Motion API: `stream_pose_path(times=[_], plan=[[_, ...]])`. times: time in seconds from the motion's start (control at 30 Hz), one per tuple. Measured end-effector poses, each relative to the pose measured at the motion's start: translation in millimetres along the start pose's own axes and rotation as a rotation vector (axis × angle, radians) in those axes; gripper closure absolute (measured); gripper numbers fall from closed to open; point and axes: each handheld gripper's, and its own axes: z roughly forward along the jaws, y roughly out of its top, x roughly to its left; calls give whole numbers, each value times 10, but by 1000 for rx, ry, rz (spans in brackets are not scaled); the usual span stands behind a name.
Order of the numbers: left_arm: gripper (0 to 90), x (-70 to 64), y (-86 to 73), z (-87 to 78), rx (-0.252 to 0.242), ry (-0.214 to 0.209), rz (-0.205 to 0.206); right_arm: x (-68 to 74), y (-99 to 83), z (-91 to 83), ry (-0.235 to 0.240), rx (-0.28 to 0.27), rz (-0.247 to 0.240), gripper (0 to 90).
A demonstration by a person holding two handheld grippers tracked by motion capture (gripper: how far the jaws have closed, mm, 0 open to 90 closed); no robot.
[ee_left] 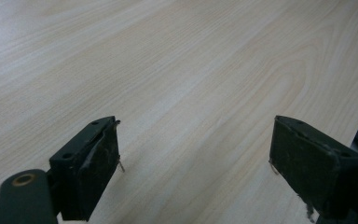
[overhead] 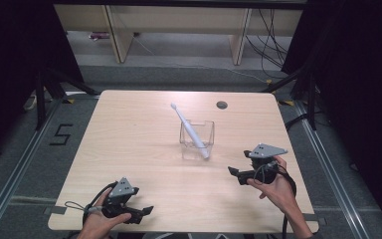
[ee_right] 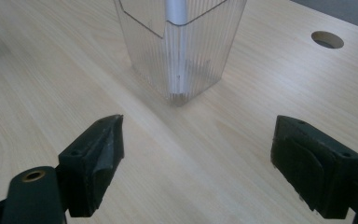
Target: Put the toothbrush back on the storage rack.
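At the near edge of the wooden table (overhead: 129, 144), the left gripper (overhead: 142, 213) sits in the person's left hand (overhead: 99, 224), low over the tabletop and well apart from everything else. Its 2 jaws stand wide apart with nothing between them, and the left gripper view has bare wood grain under them.

Farther in and to the right, the right gripper (overhead: 235, 173) is held in the right hand (overhead: 273, 186), its jaws pointing left toward the middle of the table. They too are spread wide and hold nothing.

Just beyond the right gripper stands a clear ribbed plastic cup (overhead: 197, 141), upright near the table's centre. A white toothbrush (overhead: 189, 130) rests inside it, its handle end down in the cup's near right corner and its head leaning up and out to the far left. Behind the cup, 1 round cable hole (overhead: 222, 105) lies near the far edge.
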Motion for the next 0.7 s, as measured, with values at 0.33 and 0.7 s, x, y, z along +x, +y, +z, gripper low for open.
stream_pose_path(times=[0.33,0.7], plan=[[150,1,-1,-2,-1,0,1,38,-160,11,8,26,16,183],[150,11,0,-4,13,1,12,96,-398,-54,14,39,67,184]])
